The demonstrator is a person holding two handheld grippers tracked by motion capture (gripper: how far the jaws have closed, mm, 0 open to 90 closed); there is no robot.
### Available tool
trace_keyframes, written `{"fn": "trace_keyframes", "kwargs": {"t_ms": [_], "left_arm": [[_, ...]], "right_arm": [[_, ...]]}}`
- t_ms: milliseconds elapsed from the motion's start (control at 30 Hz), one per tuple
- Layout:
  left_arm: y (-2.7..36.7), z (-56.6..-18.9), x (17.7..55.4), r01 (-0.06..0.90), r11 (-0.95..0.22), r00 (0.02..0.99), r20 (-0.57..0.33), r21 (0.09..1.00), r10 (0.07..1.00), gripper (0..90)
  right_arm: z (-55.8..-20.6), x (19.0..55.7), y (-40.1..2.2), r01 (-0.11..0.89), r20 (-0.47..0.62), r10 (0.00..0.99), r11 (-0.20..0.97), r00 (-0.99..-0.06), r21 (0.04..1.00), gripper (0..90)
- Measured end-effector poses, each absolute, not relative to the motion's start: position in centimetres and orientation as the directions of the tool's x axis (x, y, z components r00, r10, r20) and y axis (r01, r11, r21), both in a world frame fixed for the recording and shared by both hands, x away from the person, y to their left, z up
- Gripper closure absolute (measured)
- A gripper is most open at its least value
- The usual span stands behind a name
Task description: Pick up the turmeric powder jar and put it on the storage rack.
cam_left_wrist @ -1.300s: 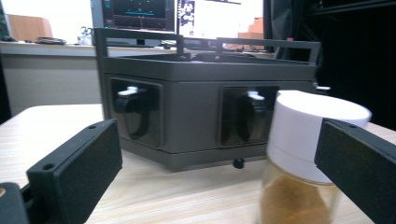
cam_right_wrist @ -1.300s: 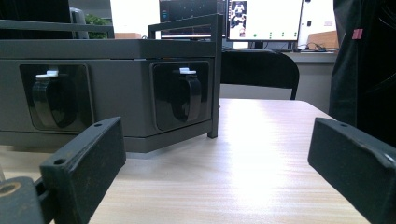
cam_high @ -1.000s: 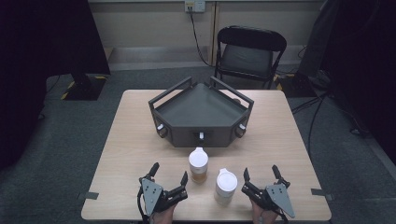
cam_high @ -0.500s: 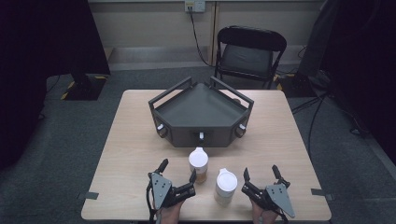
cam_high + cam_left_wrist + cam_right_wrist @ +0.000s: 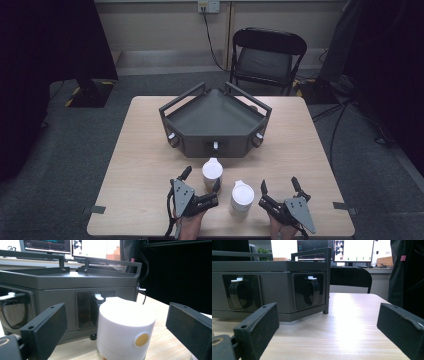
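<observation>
On the table (image 5: 140,165), we are holding the left gripper (image 5: 201,181) spread around one cup (image 5: 212,173); the right gripper (image 5: 279,187) is gaping beside another cup (image 5: 242,198).

A black folding chair (image 5: 268,56) stands beyond the far edge of the wooden desk (image 5: 145,150), on grey carpet (image 5: 75,150). A wall socket (image 5: 208,5) sits above it, a cable hanging down. Computer monitors (image 5: 352,250) glow in the background; black curtains (image 5: 45,40) hang at both sides.
</observation>
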State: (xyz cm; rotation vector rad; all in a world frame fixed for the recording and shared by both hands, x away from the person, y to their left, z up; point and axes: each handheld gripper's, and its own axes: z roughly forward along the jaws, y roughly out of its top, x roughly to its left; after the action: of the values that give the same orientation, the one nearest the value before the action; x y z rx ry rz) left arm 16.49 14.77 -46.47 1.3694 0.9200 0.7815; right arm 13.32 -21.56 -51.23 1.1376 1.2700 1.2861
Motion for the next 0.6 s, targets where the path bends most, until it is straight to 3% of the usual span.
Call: {"fn": "trace_keyframes", "kwargs": {"t_ms": [600], "left_arm": [[13.4,-46.9,17.9,0.092,0.038,0.473,-0.077,0.995,0.878,11.4]], "right_arm": [[-51.2,13.3,-21.6,-0.021,-0.010,0.995,0.008,-0.101,1.000,2.9]]}}
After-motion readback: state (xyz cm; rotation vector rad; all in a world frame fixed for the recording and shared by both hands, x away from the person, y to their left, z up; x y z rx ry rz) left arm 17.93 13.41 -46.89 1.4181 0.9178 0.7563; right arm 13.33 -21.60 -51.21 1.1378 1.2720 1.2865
